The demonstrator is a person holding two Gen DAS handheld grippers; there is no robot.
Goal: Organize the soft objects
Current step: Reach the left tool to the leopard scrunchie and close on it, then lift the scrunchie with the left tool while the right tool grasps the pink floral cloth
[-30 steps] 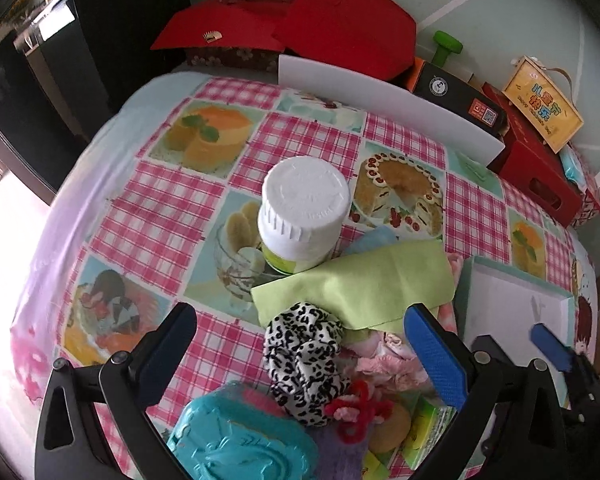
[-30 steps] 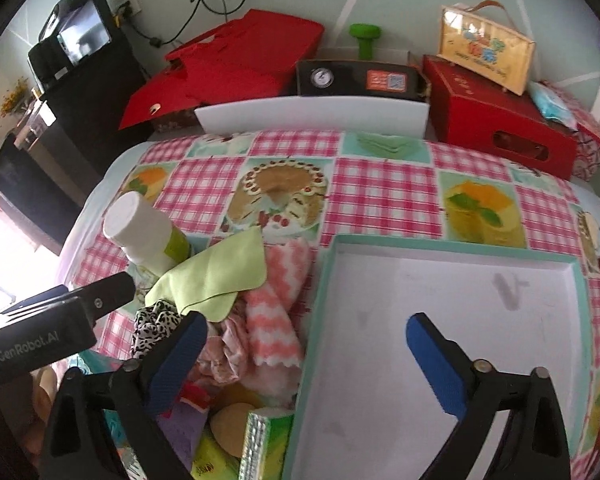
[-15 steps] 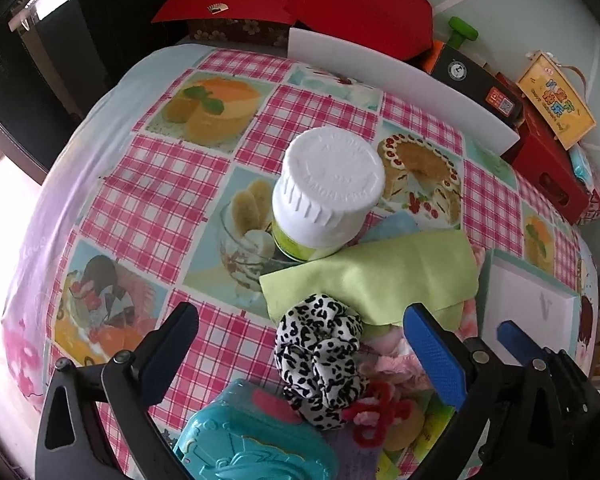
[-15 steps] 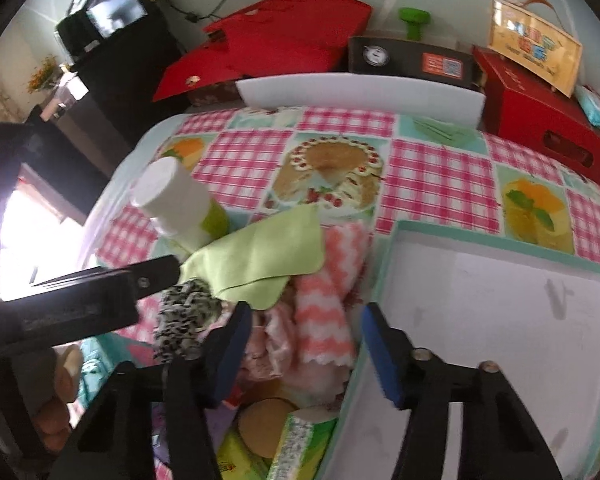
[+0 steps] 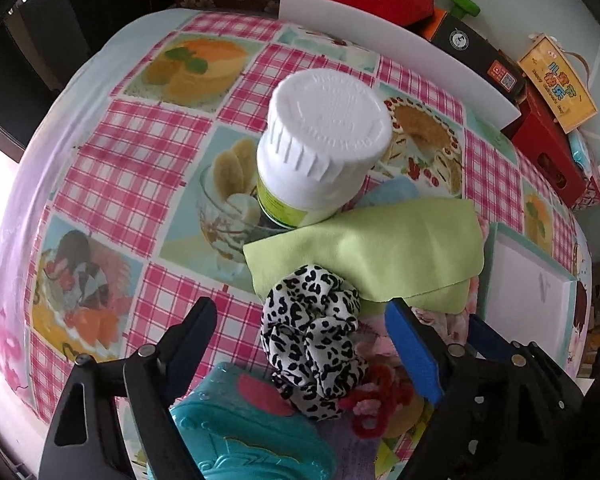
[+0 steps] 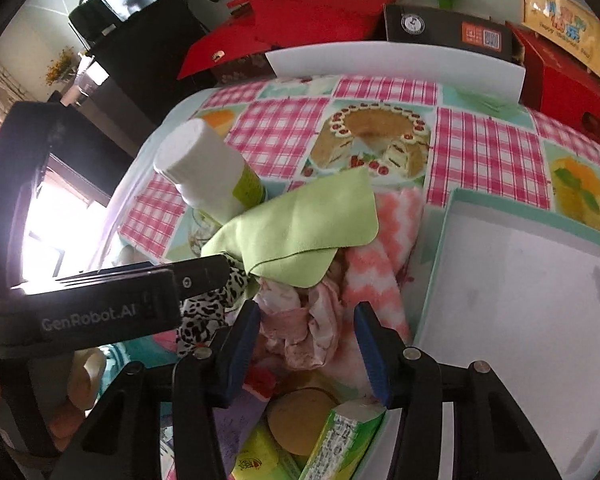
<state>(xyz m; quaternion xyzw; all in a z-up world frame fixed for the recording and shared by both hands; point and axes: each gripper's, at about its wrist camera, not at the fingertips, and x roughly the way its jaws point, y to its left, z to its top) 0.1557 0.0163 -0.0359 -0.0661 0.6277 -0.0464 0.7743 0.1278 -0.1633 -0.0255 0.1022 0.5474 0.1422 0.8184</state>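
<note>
Checked oilcloth table (image 5: 112, 152), glossy. Left view: left hand-held gripper (image 5: 300, 344) closing, jaws wide astride floppy leopard scrunchie (image 5: 312, 332), not gripping yet; risk: snags smooth green cloth (image 5: 380, 248), tips hard white bottle (image 5: 324, 140).

Right view: right hand-held gripper (image 6: 304, 344) half-open over crumpled pink fabric (image 6: 304, 320), near-centre, w/o pinching; could drag fluffy zigzag towel (image 6: 380, 248). White tray (image 6: 520, 300) right.

Bottle (image 5: 324, 148): smooth white plastic, ribbed cap. Green cloth (image 5: 384, 248): matt, fine-woven. Leopard-print scrunchie (image 5: 312, 336): soft gathered fabric. Pink-and-white towel (image 6: 384, 240): fluffy pile. Worktop cover (image 5: 140, 152): glossy printed sheet. Tray (image 6: 520, 300): smooth matt white interior.
</note>
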